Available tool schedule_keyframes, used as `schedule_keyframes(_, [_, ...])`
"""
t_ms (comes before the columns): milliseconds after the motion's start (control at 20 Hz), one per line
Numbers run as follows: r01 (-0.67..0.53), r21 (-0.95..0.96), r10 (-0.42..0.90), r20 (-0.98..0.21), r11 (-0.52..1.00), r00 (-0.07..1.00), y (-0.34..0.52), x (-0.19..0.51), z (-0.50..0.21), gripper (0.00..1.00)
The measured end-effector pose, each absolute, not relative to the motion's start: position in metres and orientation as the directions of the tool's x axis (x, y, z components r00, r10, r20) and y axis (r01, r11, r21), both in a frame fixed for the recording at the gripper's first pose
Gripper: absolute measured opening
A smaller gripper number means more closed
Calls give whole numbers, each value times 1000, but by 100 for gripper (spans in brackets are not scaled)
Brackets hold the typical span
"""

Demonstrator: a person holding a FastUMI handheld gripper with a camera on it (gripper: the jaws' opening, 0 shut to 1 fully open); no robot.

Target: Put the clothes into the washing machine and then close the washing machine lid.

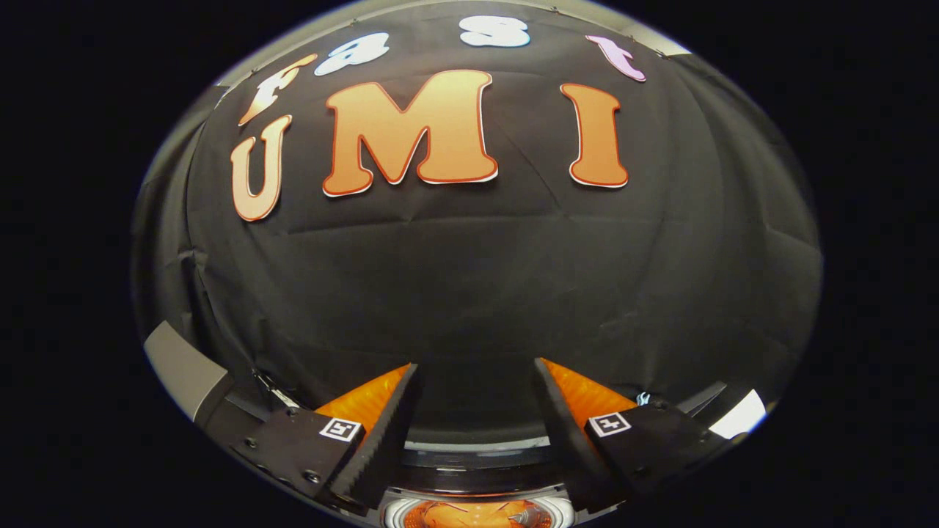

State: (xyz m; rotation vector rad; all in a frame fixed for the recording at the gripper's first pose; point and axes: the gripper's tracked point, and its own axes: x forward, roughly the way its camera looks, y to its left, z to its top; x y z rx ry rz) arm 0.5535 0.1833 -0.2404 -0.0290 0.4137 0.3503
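Black cloth wall (469,293); jaws apart, empty.

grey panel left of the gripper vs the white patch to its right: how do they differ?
The grey panel is dull mid-grey; the white patch is bright, almost glaring. The grey panel shows as a broad slab, the white patch as a smaller sliver. Both sit at the foot of the black cloth wall, one on each side of the gripper, whose fingers stand open with nothing between them.
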Motion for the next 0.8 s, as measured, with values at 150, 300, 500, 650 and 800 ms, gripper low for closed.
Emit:
schedule_keyframes(150, [-325,35,313,-382,945,869,174,527,-240,97])
schedule_keyframes(300, [-315,28,304,-362,949,881,163,495,-242,97])
schedule_keyframes(500, [-332,28,319,-366,943,874,152,460,-254,97])
schedule_keyframes(650, [-341,28,328,-365,940,872,145,437,-263,97])
schedule_keyframes(800, [-348,35,334,-385,937,861,136,411,-283,98])
